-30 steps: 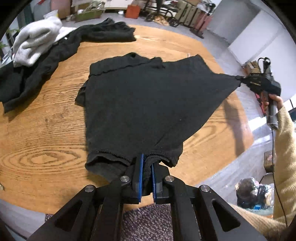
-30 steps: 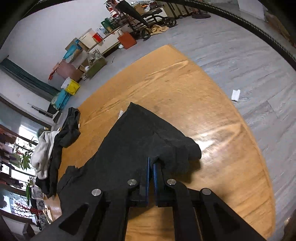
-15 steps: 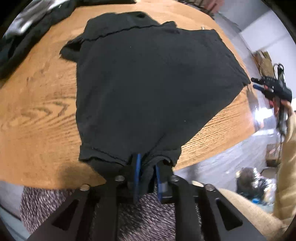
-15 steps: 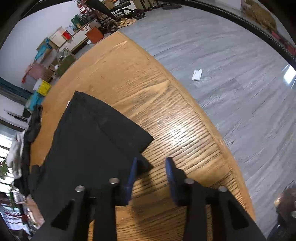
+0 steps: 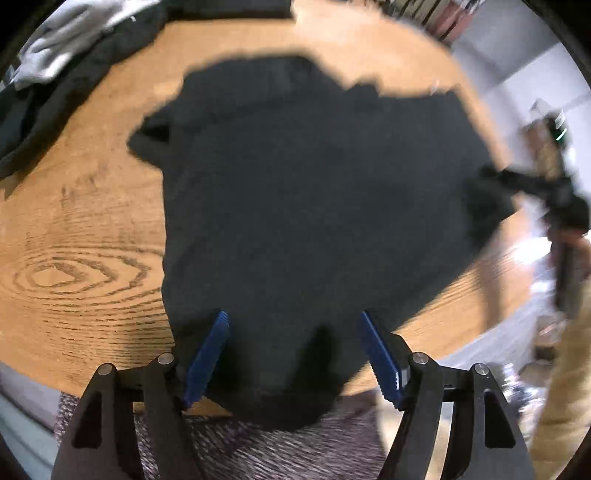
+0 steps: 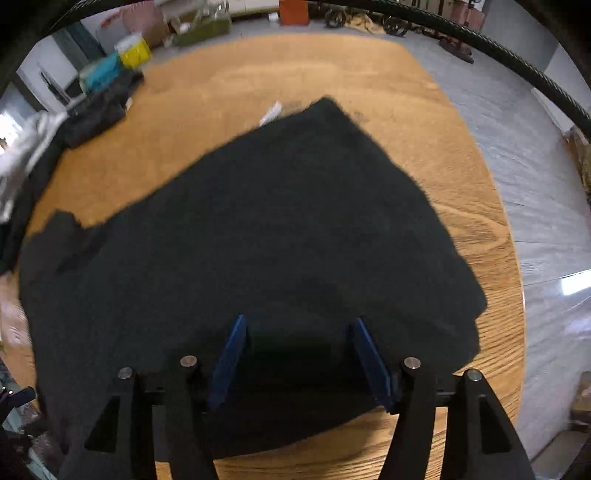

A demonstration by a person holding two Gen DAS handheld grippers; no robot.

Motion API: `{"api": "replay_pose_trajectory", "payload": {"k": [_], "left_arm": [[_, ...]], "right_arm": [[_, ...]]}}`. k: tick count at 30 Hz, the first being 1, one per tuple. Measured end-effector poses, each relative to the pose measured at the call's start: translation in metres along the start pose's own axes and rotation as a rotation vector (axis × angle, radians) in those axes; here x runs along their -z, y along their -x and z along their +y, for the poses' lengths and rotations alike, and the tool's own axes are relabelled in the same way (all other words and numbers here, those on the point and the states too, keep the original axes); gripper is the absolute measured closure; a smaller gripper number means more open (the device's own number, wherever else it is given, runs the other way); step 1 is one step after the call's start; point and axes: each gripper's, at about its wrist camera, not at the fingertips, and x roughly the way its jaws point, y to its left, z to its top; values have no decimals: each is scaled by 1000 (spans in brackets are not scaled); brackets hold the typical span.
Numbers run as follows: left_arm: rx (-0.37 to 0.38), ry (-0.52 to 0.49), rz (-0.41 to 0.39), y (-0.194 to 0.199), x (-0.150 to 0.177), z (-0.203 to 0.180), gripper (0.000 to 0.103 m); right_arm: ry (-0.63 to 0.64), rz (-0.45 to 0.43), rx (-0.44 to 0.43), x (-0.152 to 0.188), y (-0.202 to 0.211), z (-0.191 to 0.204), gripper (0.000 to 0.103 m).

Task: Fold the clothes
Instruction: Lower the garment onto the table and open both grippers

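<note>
A black garment (image 5: 306, 206) lies spread flat on the round wooden table (image 5: 74, 229); its near hem hangs over the table's front edge. My left gripper (image 5: 293, 325) is open above that hem, with the cloth between its blue pads but not pinched. My right gripper (image 6: 297, 328) is open over the garment (image 6: 258, 236) at its right side, holding nothing. In the left wrist view the right gripper (image 5: 491, 177) shows blurred at the garment's right edge.
A pile of black and grey-white clothes (image 5: 66, 55) lies at the table's far left, and also shows in the right wrist view (image 6: 62, 125). A small white scrap (image 6: 271, 110) lies beyond the garment. Boxes and clutter (image 6: 199, 26) stand on the grey floor behind the table.
Both grippers let go of the black garment and opened wide. The garment went from stretched in the air to lying flat on the table. The right gripper swung back over it.
</note>
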Motion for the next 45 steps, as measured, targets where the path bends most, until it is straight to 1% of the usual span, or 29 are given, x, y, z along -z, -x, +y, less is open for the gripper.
{"api": "replay_pose_trajectory", "payload": {"k": [2, 3, 4, 5, 7, 9, 11, 14, 15, 16, 17, 19, 21, 22, 23, 24, 26, 27, 28, 29, 31, 34, 35, 38, 39, 41, 42, 43, 45], "left_arm": [[-36, -44, 16, -11, 6, -3, 29], [-48, -66, 14, -14, 9, -5, 29], [-57, -82, 22, -15, 12, -5, 29], [-65, -98, 31, -16, 15, -5, 29], [-83, -109, 38, -17, 17, -5, 29], [-80, -109, 24, -13, 15, -7, 29], [-74, -107, 9, -8, 14, -9, 29], [-11, -117, -1, -8, 13, -15, 29], [-11, -120, 8, -12, 14, -15, 29], [-27, -122, 24, -19, 15, -15, 29], [-36, -136, 3, -19, 18, -16, 28], [-51, -156, 7, -20, 22, -17, 28], [-47, -152, 6, -18, 24, -14, 27], [-43, -137, 13, -16, 23, -11, 27], [-36, -120, 3, -11, 23, -7, 27], [-27, -104, -9, -6, 22, -3, 27], [-14, -86, -40, 5, 19, 4, 27], [-8, -71, -43, 6, 17, 8, 27], [1, -50, -37, 5, 14, 13, 27], [7, -35, -21, 2, 13, 16, 27], [15, -24, 10, -7, 13, 20, 27], [-15, -85, -4, -11, 20, 14, 25], [-27, -98, -7, -11, 22, 12, 24], [-43, -119, -10, -12, 25, 9, 21], [-47, -131, -7, -12, 25, 8, 20], [-47, -157, 3, -12, 26, 7, 19], [-41, -167, 9, -12, 26, 8, 18], [-29, -171, 14, -11, 26, 10, 17], [15, -166, 25, -9, 24, 16, 17]], "right_arm": [[46, 19, 26, -5, -5, 16, 31], [35, 22, 33, -4, -9, 11, 29], [23, 25, 36, -4, -11, 6, 23], [8, 24, 24, -4, -12, 1, 21], [-3, 16, -1, -3, -12, -5, 21], [19, 16, 12, -2, -13, -4, 20], [41, 15, 30, -1, -16, -2, 14], [37, 15, 1, -1, -20, -6, 5], [47, 11, 13, 0, -20, -5, 6], [54, 8, 21, 1, -20, -4, 6], [50, 8, 19, 1, -20, -5, 6], [45, 6, 20, 2, -20, -7, 6], [27, 15, 40, 3, -20, -8, 7], [19, 19, 55, 3, -19, -8, 8], [13, 20, 88, 3, -15, -6, 15], [15, 17, 120, 3, -12, -3, 17], [87, -23, 176, 5, 0, 12, 17], [127, -45, 196, 6, 6, 21, 17], [168, -55, 197, 8, 10, 30, 16], [210, -56, 181, 11, 12, 40, 15], [264, -32, 131, 16, 10, 55, 15], [315, 15, 81, 18, -1, 72, 15], [320, 35, 57, 18, -5, 75, 15], [274, 108, -71, 15, -16, 74, 15], [260, 128, -105, 13, -20, 73, 12], [276, 144, -108, 13, -23, 75, 7], [304, 156, -96, 14, -25, 79, 6], [333, 168, -83, 16, -28, 83, 1], [376, 175, -55, 18, -31, 90, 0]]}}
